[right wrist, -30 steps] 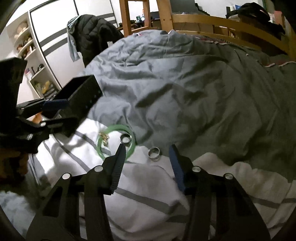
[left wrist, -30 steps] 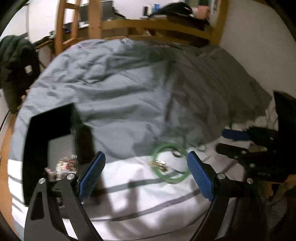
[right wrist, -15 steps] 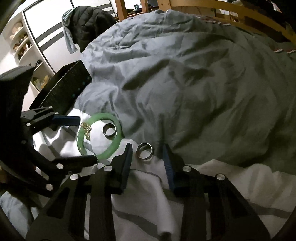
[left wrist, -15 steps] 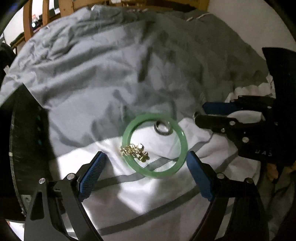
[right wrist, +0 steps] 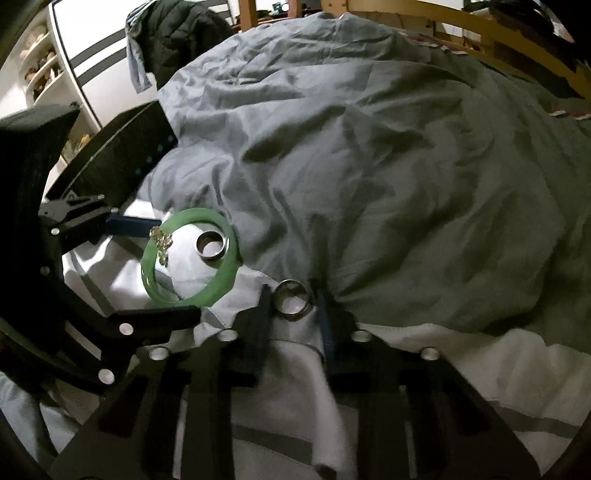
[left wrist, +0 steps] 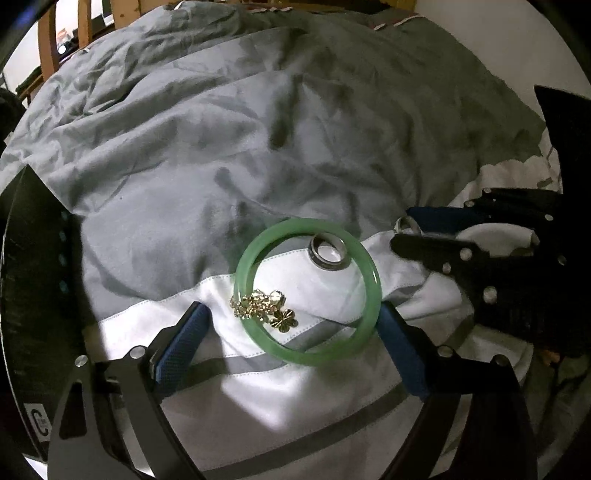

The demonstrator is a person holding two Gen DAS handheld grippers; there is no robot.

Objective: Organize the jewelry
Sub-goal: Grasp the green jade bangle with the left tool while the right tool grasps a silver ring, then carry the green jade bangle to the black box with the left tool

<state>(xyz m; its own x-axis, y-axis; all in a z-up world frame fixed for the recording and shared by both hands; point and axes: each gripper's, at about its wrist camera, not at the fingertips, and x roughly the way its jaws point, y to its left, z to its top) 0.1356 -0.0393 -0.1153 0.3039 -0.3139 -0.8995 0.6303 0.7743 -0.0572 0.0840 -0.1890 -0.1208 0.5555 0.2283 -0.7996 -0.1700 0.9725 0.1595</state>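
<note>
L grip [left wrist: 290,330] spread wide, green bangle [left wrist: 308,291] btwn its pads, R pad touching | gold charms [left wrist: 264,306] + silver ring [left wrist: 328,251] w/in bangle | R grip [right wrist: 293,306] pads flanking 2nd ring [right wrist: 293,300], contact unclear | black box [right wrist: 122,162] far L

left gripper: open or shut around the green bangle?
Open. The left gripper has its blue pads spread either side of the green bangle, which lies flat on the bedding, ungripped.

right tongs [right wrist: 293,308] flanking silver ring [right wrist: 293,300], green bangle [right wrist: 190,256]

Rumpled grey duvet [right wrist: 369,166], wooden bed frame [right wrist: 498,35], white wardrobe [right wrist: 96,74]
</note>
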